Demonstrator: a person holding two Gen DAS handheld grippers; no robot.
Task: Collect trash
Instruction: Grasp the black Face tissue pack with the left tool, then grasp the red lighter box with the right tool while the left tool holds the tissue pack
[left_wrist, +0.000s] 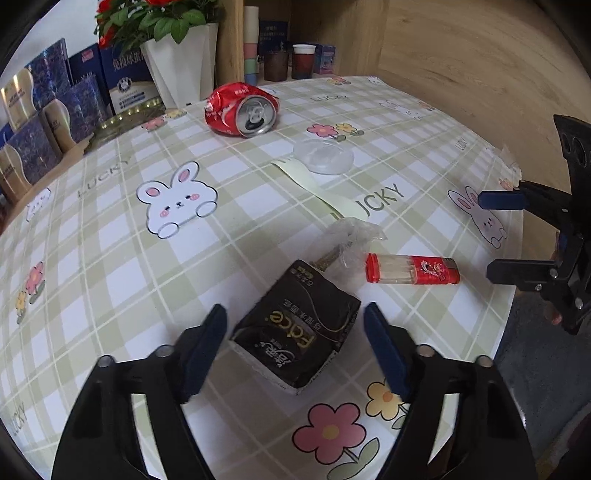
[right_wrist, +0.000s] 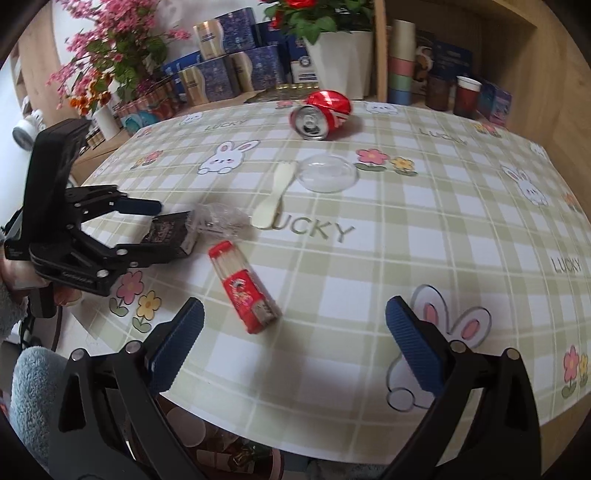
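A black tissue pack (left_wrist: 295, 325) lies on the checked tablecloth (left_wrist: 110, 258) between the fingers of my left gripper (left_wrist: 295, 332). Its jaws stand open, with a gap on each side of the pack. A crumpled clear wrapper (left_wrist: 354, 236) and a red toothpick box (left_wrist: 412, 273) lie just beyond it. Farther back are a cream plastic spoon (left_wrist: 317, 184), a clear lid (left_wrist: 323, 155) and a crushed red can (left_wrist: 240, 109). My right gripper (right_wrist: 295, 317) is open and empty above the table's near edge, with the toothpick box (right_wrist: 243, 288) just ahead of its left finger. In the right wrist view, the left gripper (right_wrist: 159, 230) straddles the pack (right_wrist: 170, 232).
A white flower pot (left_wrist: 181, 62), blue gift boxes (left_wrist: 44, 122) and cups (left_wrist: 303, 61) line the back of the table by a wooden shelf wall (left_wrist: 461, 74). Pink flowers (right_wrist: 110, 48) stand at the back left. The table edge (right_wrist: 332, 454) runs close below my right gripper.
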